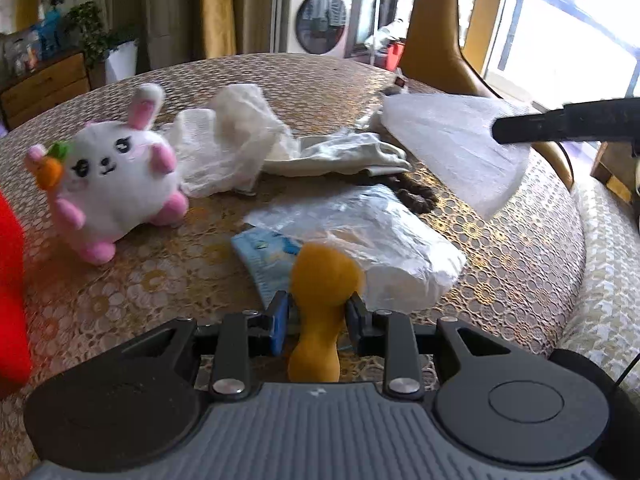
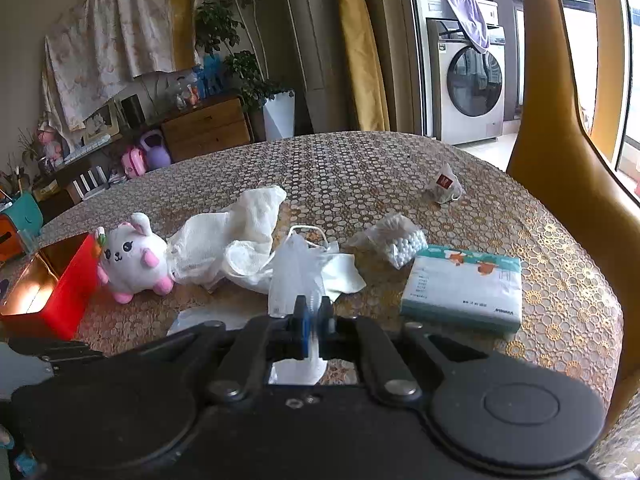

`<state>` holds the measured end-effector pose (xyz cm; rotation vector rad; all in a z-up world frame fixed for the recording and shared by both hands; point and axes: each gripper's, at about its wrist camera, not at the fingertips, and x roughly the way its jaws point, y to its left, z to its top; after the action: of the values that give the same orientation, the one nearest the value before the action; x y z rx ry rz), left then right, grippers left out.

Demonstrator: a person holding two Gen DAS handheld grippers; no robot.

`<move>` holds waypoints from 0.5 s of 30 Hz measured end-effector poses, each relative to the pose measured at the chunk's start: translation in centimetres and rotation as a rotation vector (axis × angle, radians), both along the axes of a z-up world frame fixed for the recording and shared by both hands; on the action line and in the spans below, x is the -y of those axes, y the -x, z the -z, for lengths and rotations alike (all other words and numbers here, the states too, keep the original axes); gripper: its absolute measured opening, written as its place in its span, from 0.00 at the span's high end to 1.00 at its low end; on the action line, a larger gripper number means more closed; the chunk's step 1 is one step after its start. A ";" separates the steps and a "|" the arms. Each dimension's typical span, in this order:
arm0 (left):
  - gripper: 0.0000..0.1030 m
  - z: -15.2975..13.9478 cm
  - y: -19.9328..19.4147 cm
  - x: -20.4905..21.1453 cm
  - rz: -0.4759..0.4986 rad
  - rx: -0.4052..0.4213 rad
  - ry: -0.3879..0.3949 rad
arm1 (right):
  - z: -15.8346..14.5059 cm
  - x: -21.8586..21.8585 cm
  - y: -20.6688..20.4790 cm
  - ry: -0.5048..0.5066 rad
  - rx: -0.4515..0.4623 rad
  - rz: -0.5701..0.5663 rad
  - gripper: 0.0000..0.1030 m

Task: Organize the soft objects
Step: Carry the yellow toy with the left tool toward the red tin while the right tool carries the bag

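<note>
Between the left gripper's (image 1: 318,310) narrow-set jaws sits an orange soft thing (image 1: 326,276). It is shaped like a peanut and pinched at its waist, with the pads against its sides. Its long axis runs along the line the gripper points. The fat end sticks out ahead of the fingertips and the thin end points back toward the camera. It hangs just above a blue-printed packet (image 1: 266,264) and a plastic-wrapped white bundle (image 1: 384,240) on the lace-covered table (image 1: 520,264). The right gripper (image 2: 312,316) is clamped nearly flat on a translucent white sheet (image 2: 294,272), which stands up ahead of its fingertips and trails back under them. From the left wrist view that gripper and its sheet hang well off to the right and further ahead. An open red box (image 2: 60,280) is probably where the soft things belong. It stands to the left of both tools, just beside the plush rabbit (image 2: 134,258), and only its red edge shows at the far left of the left wrist view. The left hand looks the nearer of the two, so its load likely needs a short swing leftward past the rabbit. The right hand would have to carry its sheet across the crumpled white cloth (image 2: 240,236) and the rabbit. A tissue pack (image 2: 464,284) and a bag of cotton balls (image 2: 400,240) lie ahead and to the right of the right gripper, untouched.
</note>
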<state>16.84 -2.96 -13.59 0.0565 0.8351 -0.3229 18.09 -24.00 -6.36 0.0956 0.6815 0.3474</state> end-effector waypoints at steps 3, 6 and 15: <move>0.72 0.1 0.1 0.5 0.006 0.013 -0.017 | 0.0 0.0 0.0 -0.001 -0.003 0.001 0.96; 0.84 -0.1 0.3 0.5 0.006 0.021 -0.008 | 0.1 -0.1 0.0 -0.002 -0.007 0.004 0.96; 0.87 -2.6 1.3 -1.6 -0.076 0.023 0.057 | -1.7 -0.4 1.5 -0.037 0.023 -0.010 0.96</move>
<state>15.57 -1.33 -10.97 -0.0244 0.8025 -0.2744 16.63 -23.63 -4.68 0.1231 0.6534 0.3702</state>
